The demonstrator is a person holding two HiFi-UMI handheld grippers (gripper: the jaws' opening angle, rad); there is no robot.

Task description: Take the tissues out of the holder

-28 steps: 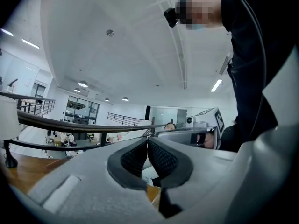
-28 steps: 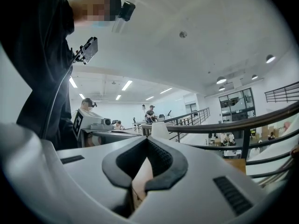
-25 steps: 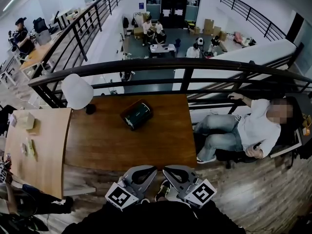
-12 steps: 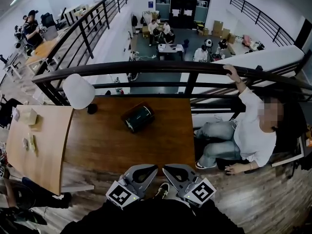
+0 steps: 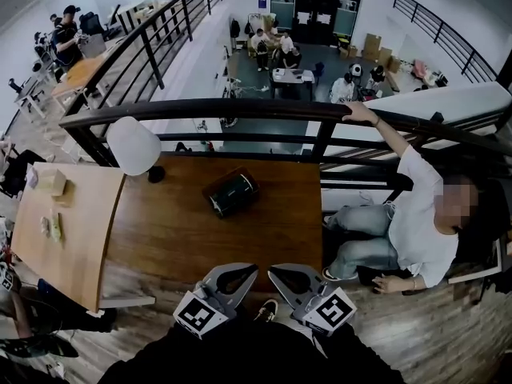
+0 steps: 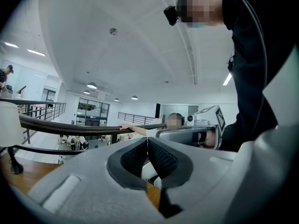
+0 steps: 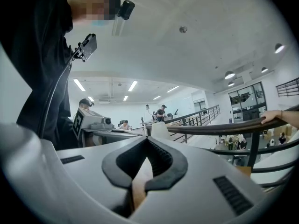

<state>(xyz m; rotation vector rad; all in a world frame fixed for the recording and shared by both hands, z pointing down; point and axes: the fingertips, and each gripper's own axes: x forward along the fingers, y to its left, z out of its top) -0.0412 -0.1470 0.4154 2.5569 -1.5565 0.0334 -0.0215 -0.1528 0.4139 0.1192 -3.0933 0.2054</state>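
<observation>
Holder (image 5: pixel 231 192) on table (image 5: pixel 184 242), lamp (image 5: pixel 134 146) leftward

Right tool (image 7: pixel 146 139), jaws together, railing (image 7: pixel 219 126) beyond

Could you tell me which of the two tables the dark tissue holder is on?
The holder sits on the darker table, the one with the white lamp; the paler table is left of it.

Open-plan office mezzanine, black railing (image 5: pixel 208 105), wooden desk (image 5: pixel 176 238), people (image 5: pixel 272 45) seated at tables on the floor below
</observation>
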